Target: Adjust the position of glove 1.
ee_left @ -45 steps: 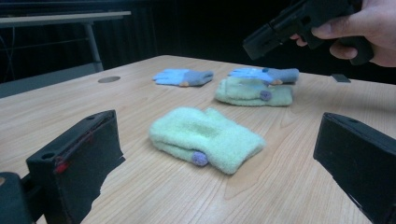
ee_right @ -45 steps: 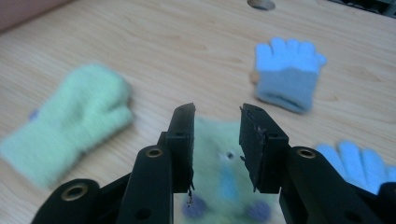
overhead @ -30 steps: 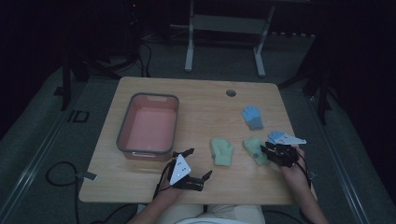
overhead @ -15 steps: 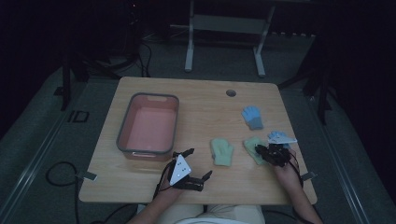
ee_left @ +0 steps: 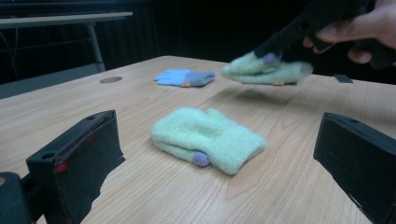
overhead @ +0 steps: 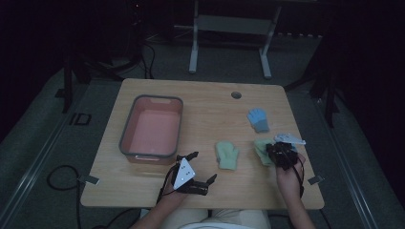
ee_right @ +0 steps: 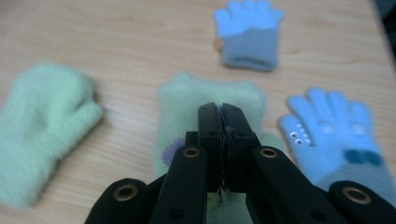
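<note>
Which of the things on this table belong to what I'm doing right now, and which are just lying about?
In the job:
right gripper, jaws shut on the lifted green mitten
second green mitten
grey bin

Lying about:
two blue gloves
left gripper, jaws open, idle

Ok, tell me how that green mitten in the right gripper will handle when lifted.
The green mitten, pinched in the right gripper, looks fuzzy and thin, so probably floppy and light. Its free edges will likely droop. The fleecy surface should grip rather than slip.
</note>
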